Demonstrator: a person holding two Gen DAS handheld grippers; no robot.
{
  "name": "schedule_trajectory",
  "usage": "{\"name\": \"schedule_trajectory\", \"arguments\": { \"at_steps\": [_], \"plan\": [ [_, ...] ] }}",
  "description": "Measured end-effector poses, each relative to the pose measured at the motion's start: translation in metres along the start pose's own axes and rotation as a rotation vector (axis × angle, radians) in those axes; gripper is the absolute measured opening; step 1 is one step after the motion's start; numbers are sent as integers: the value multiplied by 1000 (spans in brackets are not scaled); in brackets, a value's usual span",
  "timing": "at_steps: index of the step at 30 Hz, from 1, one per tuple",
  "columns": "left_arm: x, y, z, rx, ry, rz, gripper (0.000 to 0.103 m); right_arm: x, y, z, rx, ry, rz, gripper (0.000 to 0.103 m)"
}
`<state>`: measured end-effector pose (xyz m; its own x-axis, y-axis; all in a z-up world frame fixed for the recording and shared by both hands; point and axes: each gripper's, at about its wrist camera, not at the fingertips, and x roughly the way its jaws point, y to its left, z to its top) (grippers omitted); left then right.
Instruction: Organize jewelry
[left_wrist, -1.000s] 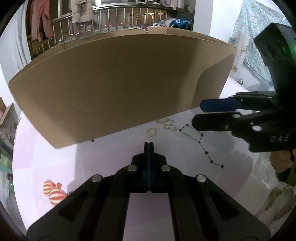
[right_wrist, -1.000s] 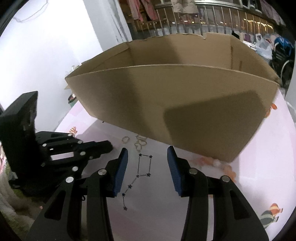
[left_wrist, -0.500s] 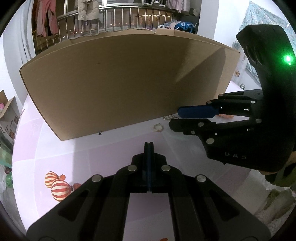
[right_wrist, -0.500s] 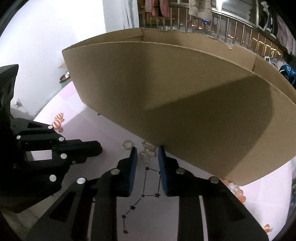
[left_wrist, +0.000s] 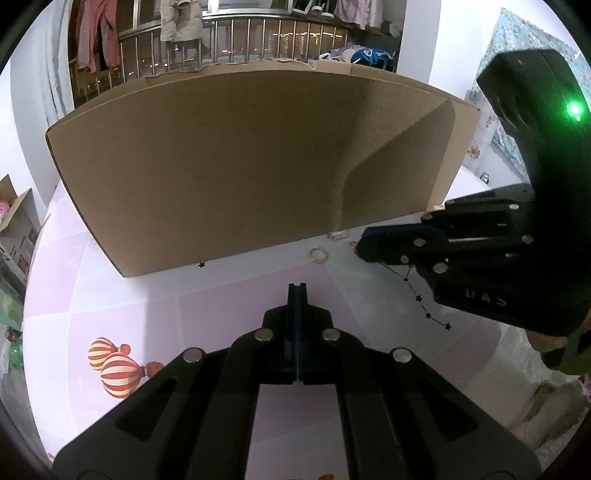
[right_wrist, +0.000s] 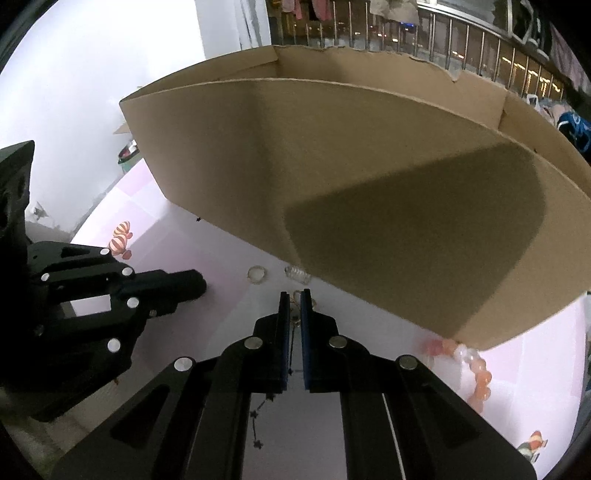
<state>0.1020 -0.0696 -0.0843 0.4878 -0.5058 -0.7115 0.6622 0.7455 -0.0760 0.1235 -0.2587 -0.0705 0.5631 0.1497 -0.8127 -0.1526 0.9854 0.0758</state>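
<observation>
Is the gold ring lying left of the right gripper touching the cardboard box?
Apart. In the left wrist view, pale table shows between the gold ring and the bottom edge of the cardboard box; the right wrist view shows the same gap.

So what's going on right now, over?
Left gripper shut, empty, idle. Right gripper pinched shut on a gold ring. Another ring and a clear clip lie loose. Cardboard box close ahead.
</observation>
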Motion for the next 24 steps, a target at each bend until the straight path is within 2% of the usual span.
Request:
{"name": "schedule_trajectory", "arguments": {
  "at_steps": [2,6,8,14,20,24],
  "plan": [
    [-1,-2,3,3,-17,-3,1,-2,-2,-3,10,4,6,6],
    [-1,-5,9,25,-50,2,21,-8,-7,-11,35,7,16,6],
    [4,-8,13,37,-50,8,24,-9,-7,-14,44,5,20,6],
    [23,-15,20,69,-13,34,24,-6,-7,-12,55,-2,31,6],
    [25,-19,21,61,-28,67,21,-7,-8,-13,63,-11,43,6],
    [25,-22,18,63,-38,85,11,-8,-8,-14,57,-12,46,6]
  ]
}}
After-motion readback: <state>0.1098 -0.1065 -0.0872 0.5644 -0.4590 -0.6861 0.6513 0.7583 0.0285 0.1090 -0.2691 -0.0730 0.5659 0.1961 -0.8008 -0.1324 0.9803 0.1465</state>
